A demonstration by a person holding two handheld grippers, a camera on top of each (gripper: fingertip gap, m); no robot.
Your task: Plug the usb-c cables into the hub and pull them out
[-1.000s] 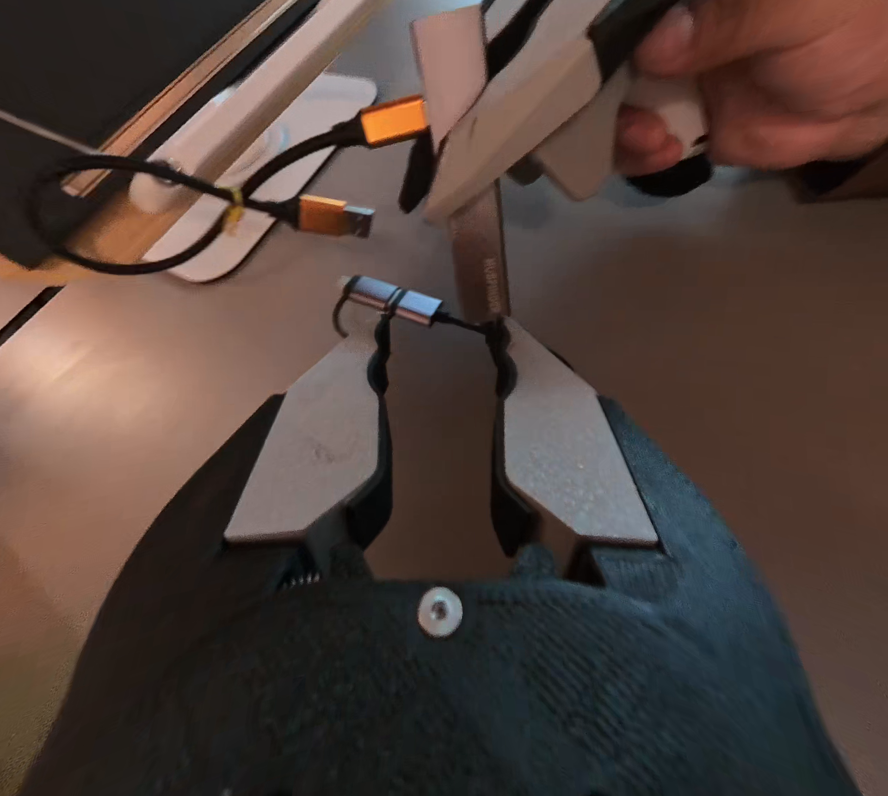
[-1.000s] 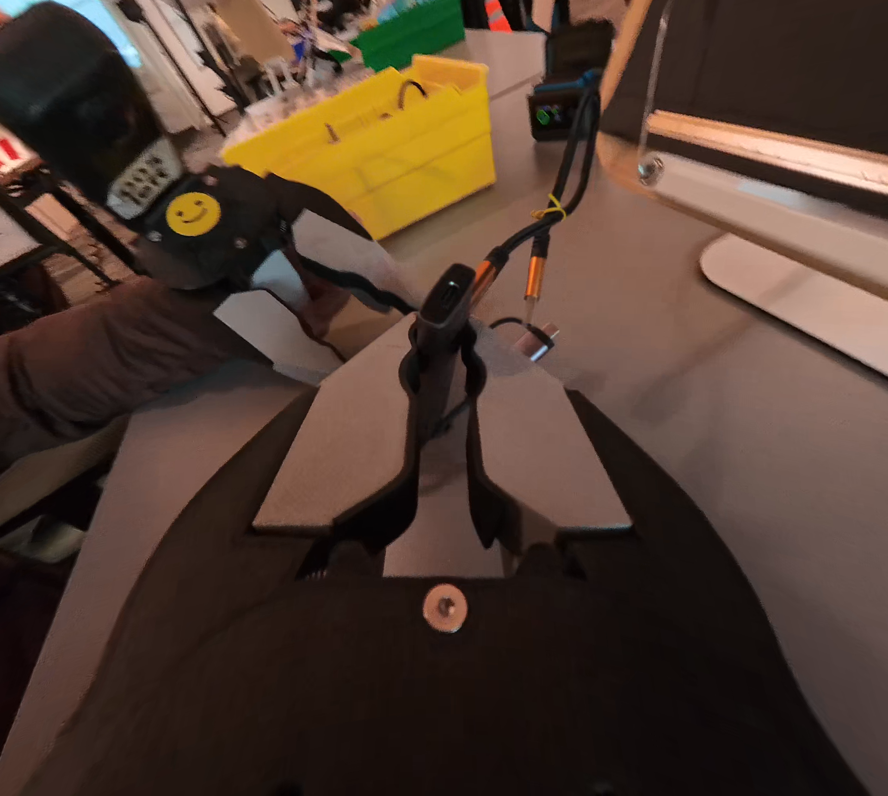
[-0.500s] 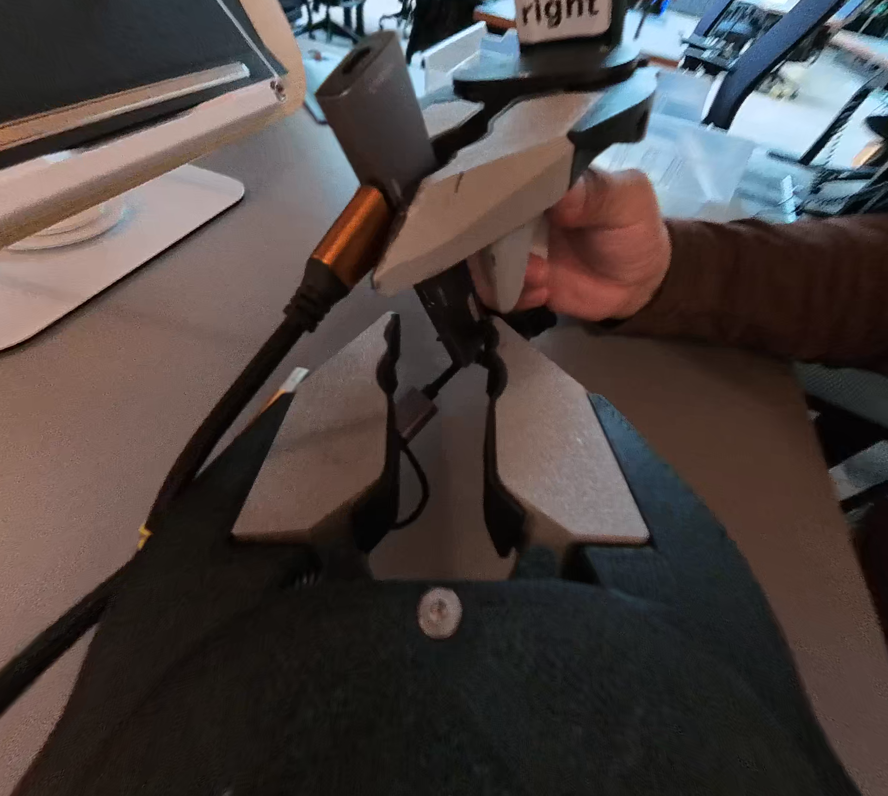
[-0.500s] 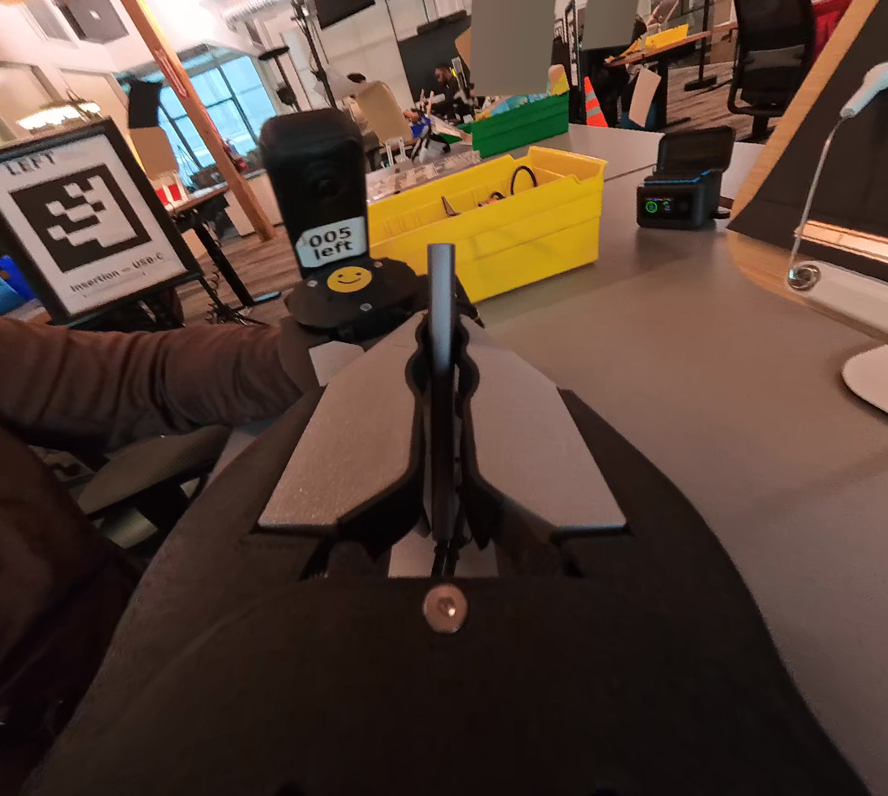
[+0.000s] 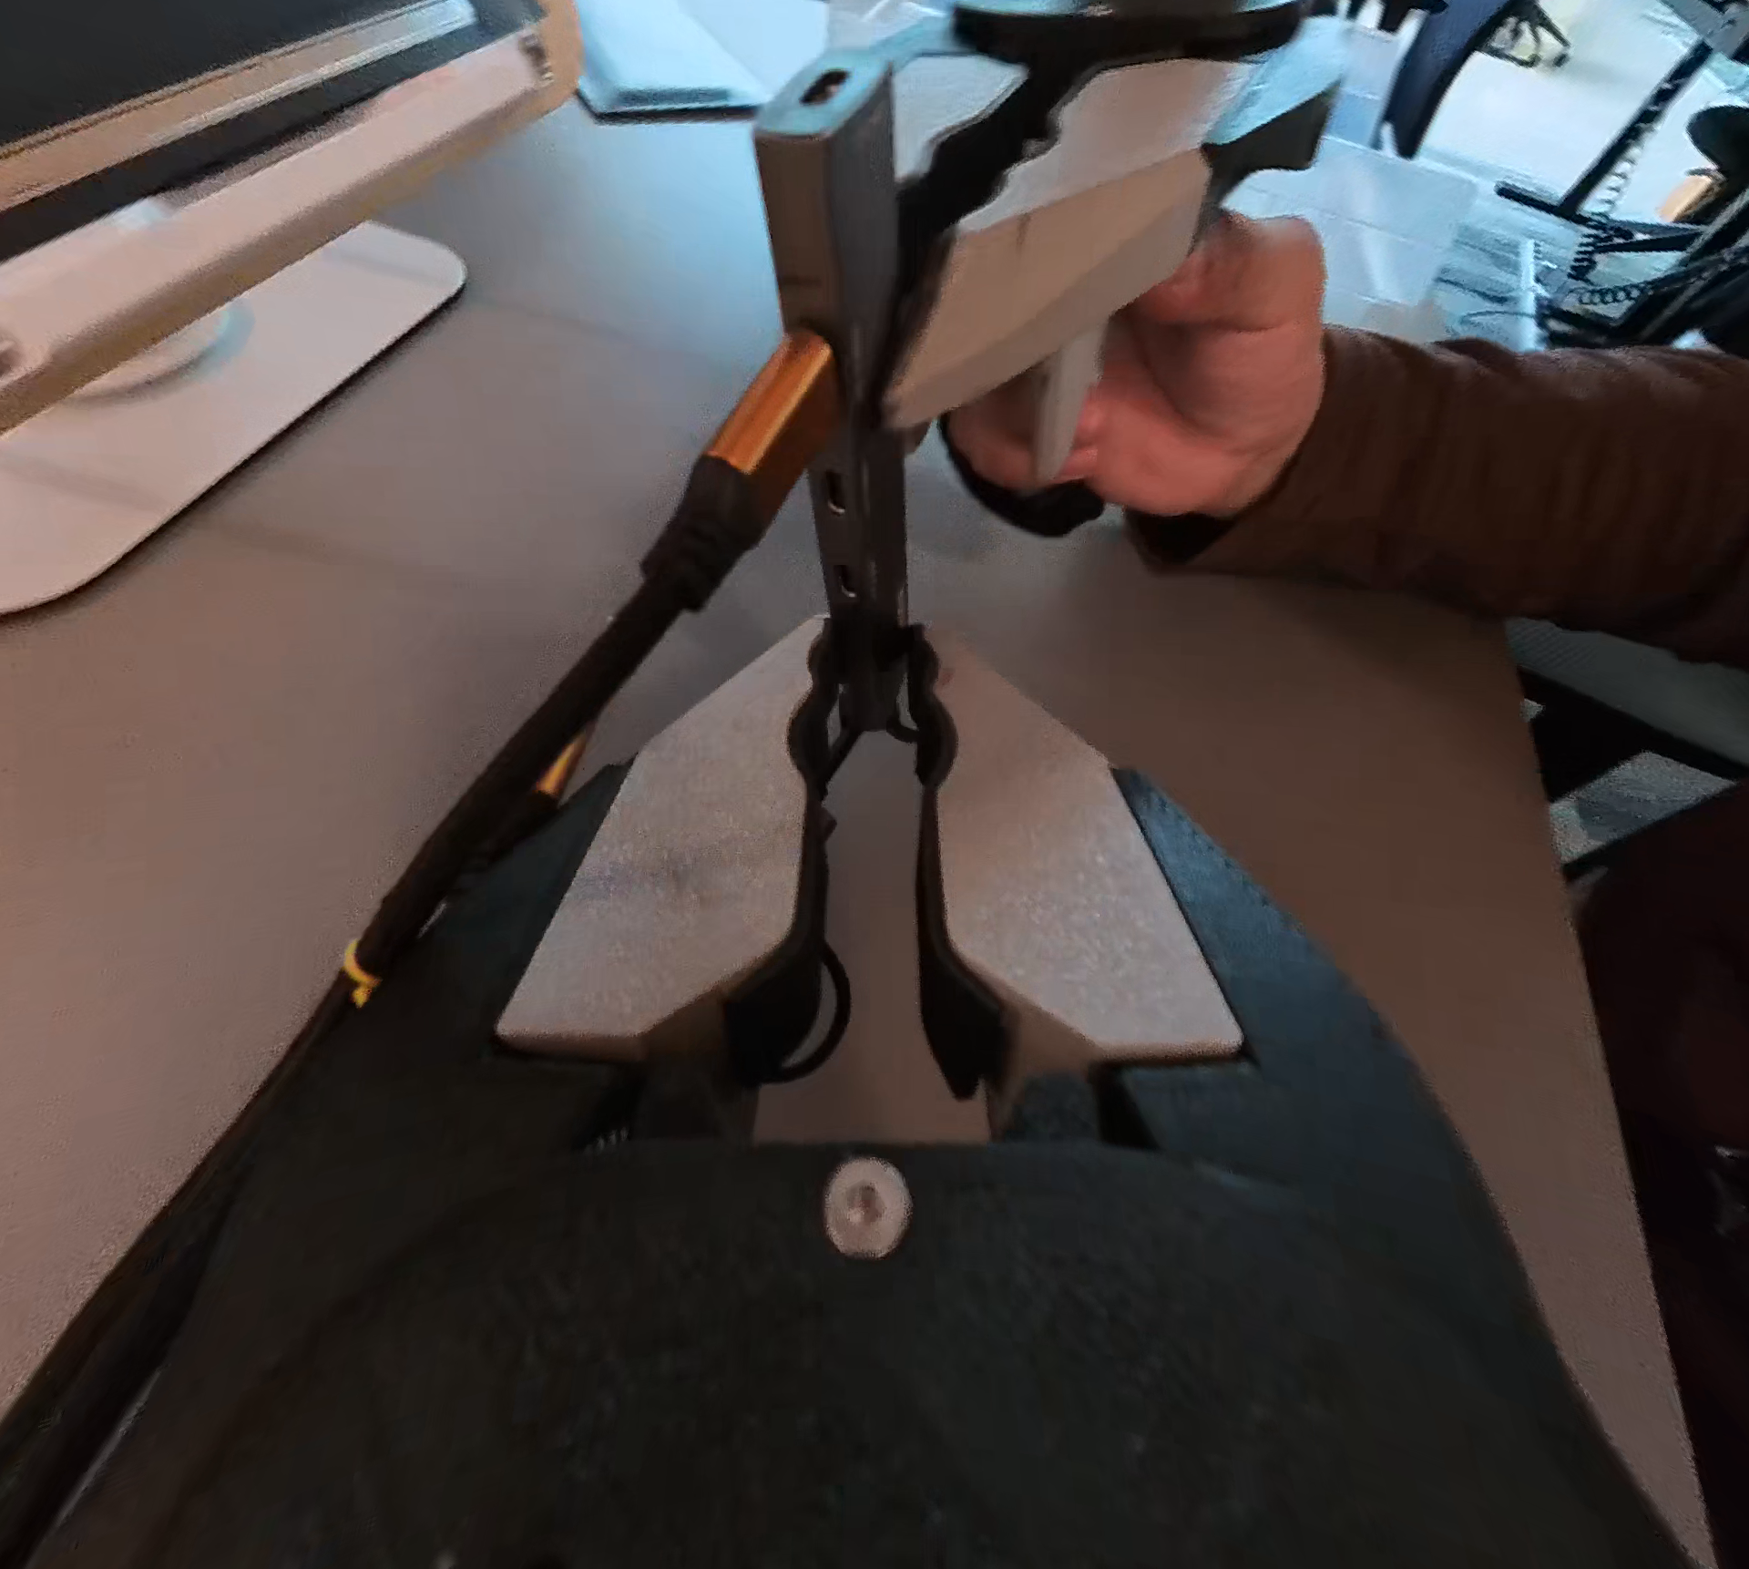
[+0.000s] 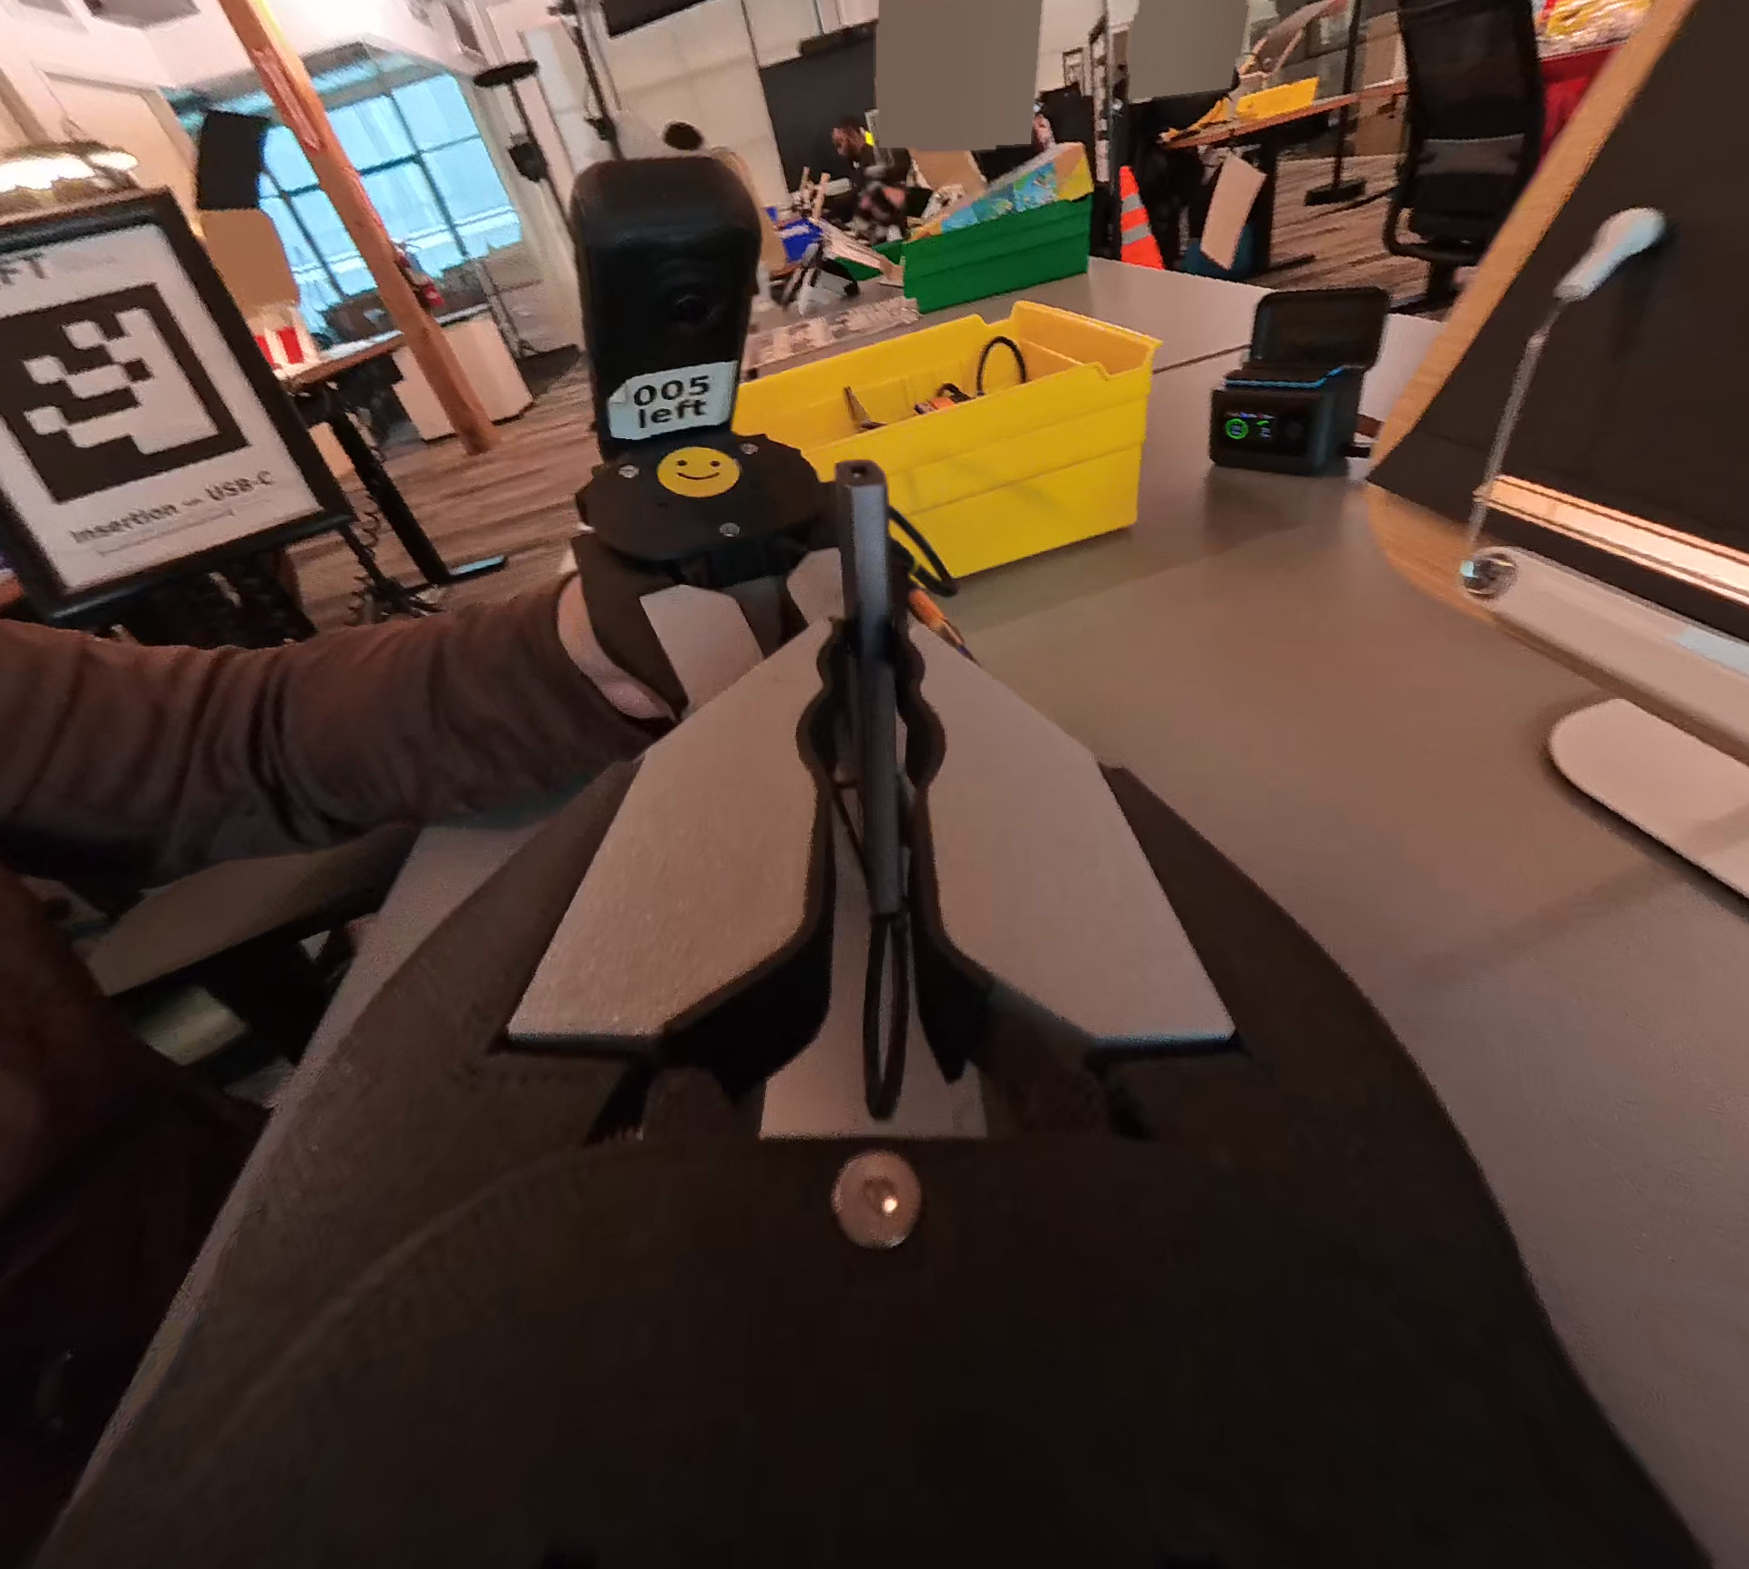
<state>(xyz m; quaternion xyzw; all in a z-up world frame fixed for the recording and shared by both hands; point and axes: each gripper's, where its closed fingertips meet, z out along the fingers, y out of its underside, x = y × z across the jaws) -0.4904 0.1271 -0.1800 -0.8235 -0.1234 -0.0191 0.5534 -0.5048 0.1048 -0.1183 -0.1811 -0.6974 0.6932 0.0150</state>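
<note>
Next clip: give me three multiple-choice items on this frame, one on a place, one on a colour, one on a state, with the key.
1. Where is the black cable's orange-collared plug?
A) in the side of the slim grey metal hub
B) lying loose, unplugged
C) in a laptop

2. What colour is the plastic bin beyond the hub?
A) blue
B) yellow
C) white

3. How is the right gripper?
A) open, empty
B) shut on the hub
C) shut on a pen

Key: 1A, the plug meets the hub's side edge; 2B, its walls are yellow; 3B, both fingers press the hub's flat faces.
</note>
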